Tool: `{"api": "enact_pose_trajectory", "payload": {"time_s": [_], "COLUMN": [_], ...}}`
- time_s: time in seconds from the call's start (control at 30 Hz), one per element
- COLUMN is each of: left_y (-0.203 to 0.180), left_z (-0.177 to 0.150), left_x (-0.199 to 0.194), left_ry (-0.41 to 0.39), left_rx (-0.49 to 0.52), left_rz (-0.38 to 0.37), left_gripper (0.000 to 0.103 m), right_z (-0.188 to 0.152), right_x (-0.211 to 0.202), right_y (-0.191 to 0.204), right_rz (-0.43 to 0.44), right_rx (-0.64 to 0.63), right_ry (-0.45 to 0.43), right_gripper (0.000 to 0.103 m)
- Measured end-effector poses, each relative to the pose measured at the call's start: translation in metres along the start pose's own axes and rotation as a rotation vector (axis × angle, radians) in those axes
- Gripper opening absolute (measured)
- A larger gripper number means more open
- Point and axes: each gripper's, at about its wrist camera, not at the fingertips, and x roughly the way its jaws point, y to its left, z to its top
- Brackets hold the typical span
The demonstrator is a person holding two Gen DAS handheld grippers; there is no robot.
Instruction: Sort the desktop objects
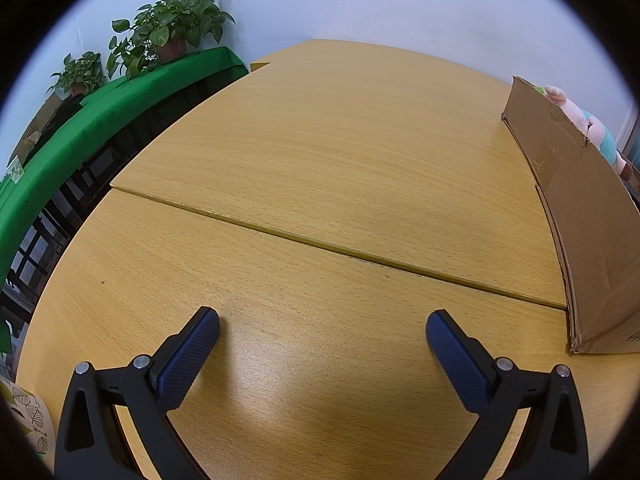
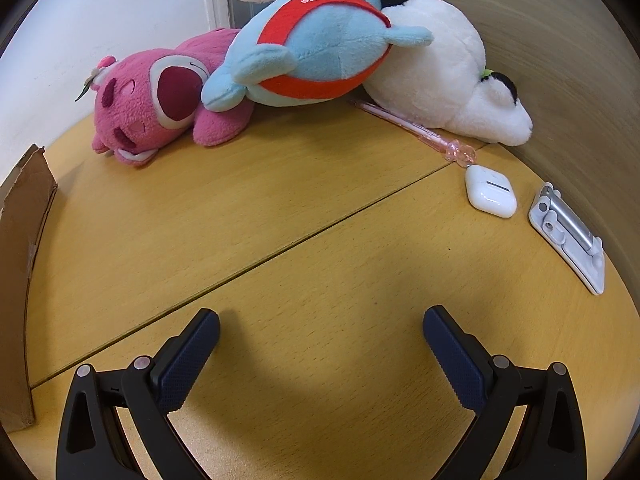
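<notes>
Left gripper (image 1: 322, 326) over bare desk (image 1: 340, 152), right gripper (image 2: 321, 325) facing plush toys (image 2: 320, 48), both wide.

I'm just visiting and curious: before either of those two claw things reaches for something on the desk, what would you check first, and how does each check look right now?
1. Right gripper open with nothing between its fingers: ok.
2. Left gripper open with nothing between its fingers: ok.
3. Small things in plain view of the right gripper: white earbud case, pink pen, folded phone stand: ok.
4. Pen free to lift: not ok, its far end runs under the white plush.
5. Cardboard box stands on the desk beside the left gripper: ok.
6. Room inside the box: cannot tell, only its outer wall shows.
</notes>
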Motion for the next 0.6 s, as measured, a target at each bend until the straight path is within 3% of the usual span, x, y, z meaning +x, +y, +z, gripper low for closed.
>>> {"api": "enact_pose_trajectory", "payload": {"time_s": [0.6], "left_y": [0.0], "left_z": [0.0001], "left_x": [0.0005], "left_ry": [0.0], "left_rx": [-0.001], "left_rz": [-0.001], "left_gripper": [0.103], "right_z": [0.0001], "right_x": [0.0001], "right_y": [-0.0023], "right_rz": [0.002], "right_rx": [0.001], "right_ry": [0.0], "right_gripper": [0.103]}}
